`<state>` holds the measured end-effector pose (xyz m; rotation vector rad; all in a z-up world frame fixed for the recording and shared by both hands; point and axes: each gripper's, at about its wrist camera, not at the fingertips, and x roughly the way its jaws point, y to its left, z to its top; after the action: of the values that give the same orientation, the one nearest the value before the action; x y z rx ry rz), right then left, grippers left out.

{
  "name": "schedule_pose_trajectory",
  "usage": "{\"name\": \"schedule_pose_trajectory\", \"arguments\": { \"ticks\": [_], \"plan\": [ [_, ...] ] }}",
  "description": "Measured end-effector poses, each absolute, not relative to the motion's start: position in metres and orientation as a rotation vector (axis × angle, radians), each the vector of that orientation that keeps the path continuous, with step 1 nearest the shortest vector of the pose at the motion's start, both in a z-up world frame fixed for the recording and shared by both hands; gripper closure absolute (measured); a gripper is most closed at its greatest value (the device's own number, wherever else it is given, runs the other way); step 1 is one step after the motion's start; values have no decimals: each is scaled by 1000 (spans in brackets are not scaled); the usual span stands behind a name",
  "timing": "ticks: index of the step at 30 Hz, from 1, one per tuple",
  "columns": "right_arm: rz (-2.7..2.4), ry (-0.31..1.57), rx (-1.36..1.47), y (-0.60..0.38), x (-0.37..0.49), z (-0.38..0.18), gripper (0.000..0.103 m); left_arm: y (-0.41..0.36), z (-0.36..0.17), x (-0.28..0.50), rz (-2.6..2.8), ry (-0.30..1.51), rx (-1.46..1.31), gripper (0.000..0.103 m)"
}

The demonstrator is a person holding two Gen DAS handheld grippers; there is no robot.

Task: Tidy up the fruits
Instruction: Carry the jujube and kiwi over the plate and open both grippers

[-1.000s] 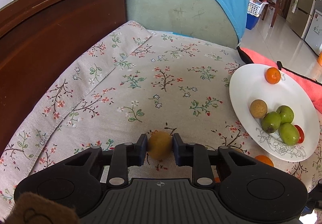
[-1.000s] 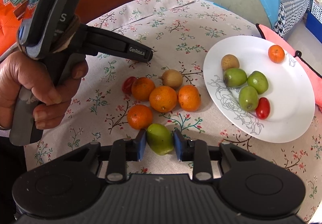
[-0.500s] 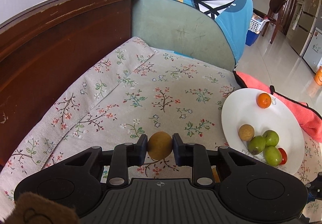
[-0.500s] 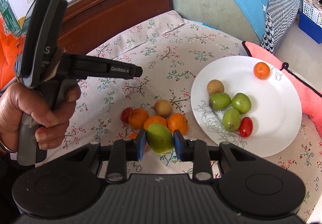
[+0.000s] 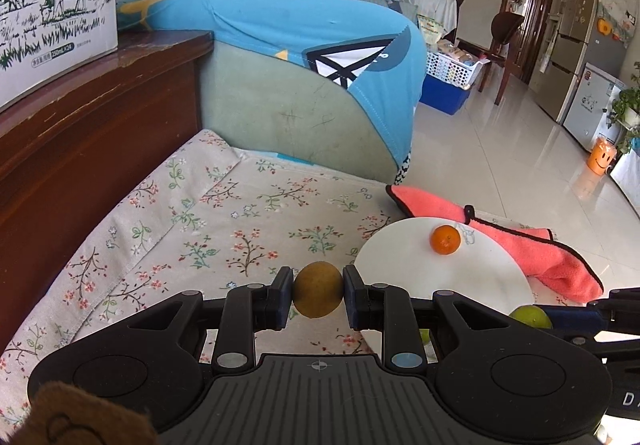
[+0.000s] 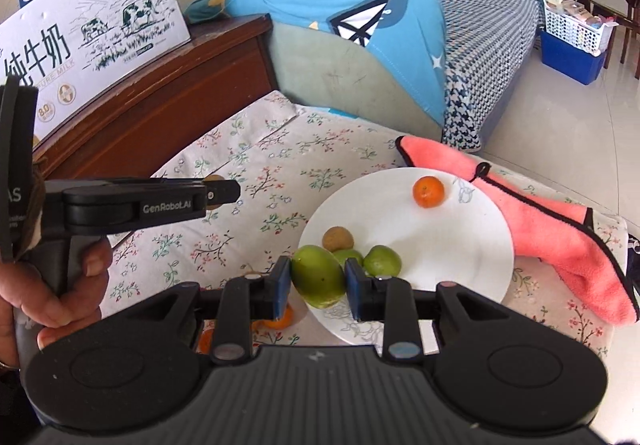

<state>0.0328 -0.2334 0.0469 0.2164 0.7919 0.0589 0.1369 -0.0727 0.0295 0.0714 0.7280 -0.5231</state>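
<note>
My left gripper (image 5: pixel 318 295) is shut on a round brown fruit (image 5: pixel 318 285), held above the floral cloth just left of the white plate (image 5: pixel 416 273). My right gripper (image 6: pixel 318 281) is shut on a green fruit (image 6: pixel 320 277) over the plate's (image 6: pixel 452 245) near-left rim. On the plate lie an orange (image 6: pixel 428 191), a brown fruit (image 6: pixel 338 239) and two green fruits (image 6: pixel 383 260). In the right wrist view the left gripper (image 6: pixel 218 192) reaches in from the left, held by a person's hand (image 6: pixel 60 285). Two oranges (image 6: pixel 280 321) show on the cloth under my right fingers.
A pink towel (image 6: pixel 560 245) lies against the plate's far right side. A dark wooden ledge (image 5: pixel 80 149) bearing a milk carton (image 6: pixel 92 41) borders the cloth on the left. A cushion under blue fabric (image 5: pixel 300 113) stands behind. Bare floral cloth (image 5: pixel 240 213) stretches left of the plate.
Both grippers have risen with their fruits held. The right one has moved from the loose oranges to the plate's rim. The left one has drawn closer to the plate.
</note>
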Motion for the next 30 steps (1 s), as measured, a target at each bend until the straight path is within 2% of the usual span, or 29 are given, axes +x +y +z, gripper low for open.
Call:
{"name": "schedule_pose_trajectory", "arguments": {
  "ticks": [13,30],
  "plan": [
    [-67,774,274,-281,30,48,74,-118,26,135,-583,741,66,79],
    [-176,886,416,-319,45,9,74,-160,-3,146,-600,824,68,79]
  ]
}}
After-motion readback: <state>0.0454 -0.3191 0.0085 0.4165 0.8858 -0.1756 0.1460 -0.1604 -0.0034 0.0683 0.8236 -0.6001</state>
